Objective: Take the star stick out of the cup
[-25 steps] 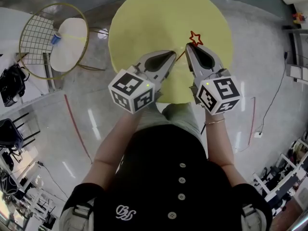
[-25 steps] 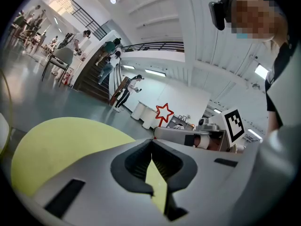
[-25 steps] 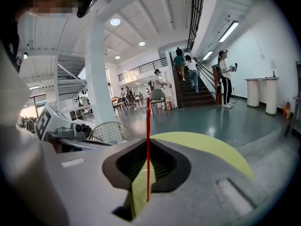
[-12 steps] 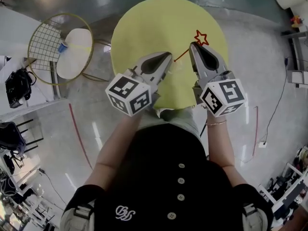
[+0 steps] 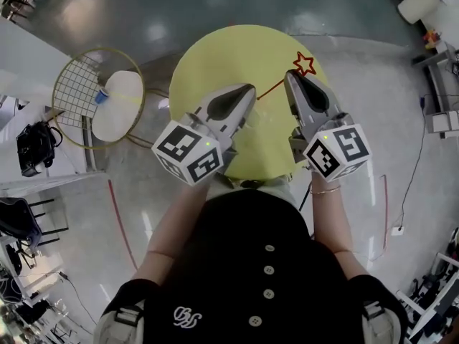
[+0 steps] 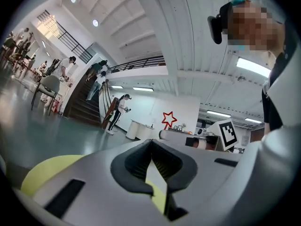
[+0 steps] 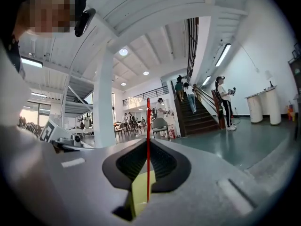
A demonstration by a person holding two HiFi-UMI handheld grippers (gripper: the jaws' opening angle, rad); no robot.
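Right gripper (image 5: 290, 76): jaws closed narrowly on the star stick (image 5: 305, 64). The right gripper view confirms this, with the thin red shaft (image 7: 148, 145) standing upright between the two dark pads, clamped at the tips. From the head view the shaft slants down and to the left from the tips, out over the yellow round table (image 5: 208, 56). The red outline star sits just beyond the tips, at the table's far right edge. The stick's lower end hangs free above the tabletop, touching nothing that can be seen.

Left gripper (image 5: 250, 89): jaws closed, tips meeting, nothing between them. The left gripper view shows the pads (image 6: 151, 147) joined at the front, with only a sliver of yellow table behind the gap. It is held above the table, beside the right gripper and apart from it, and it does not touch the stick.

Both grippers point away from the person, roughly level. Marker cubes face the head camera, left (image 5: 188, 153) and right (image 5: 337, 149). The left gripper view picks up the red star (image 6: 169, 119) off to its right, beside the other gripper's cube (image 6: 228, 133).

Surroundings: a gold wire hoop with a grid panel (image 5: 77, 88) stands on the floor left of the table, against a white round top (image 5: 122, 110). The person wears a black buttoned top (image 5: 265, 264)
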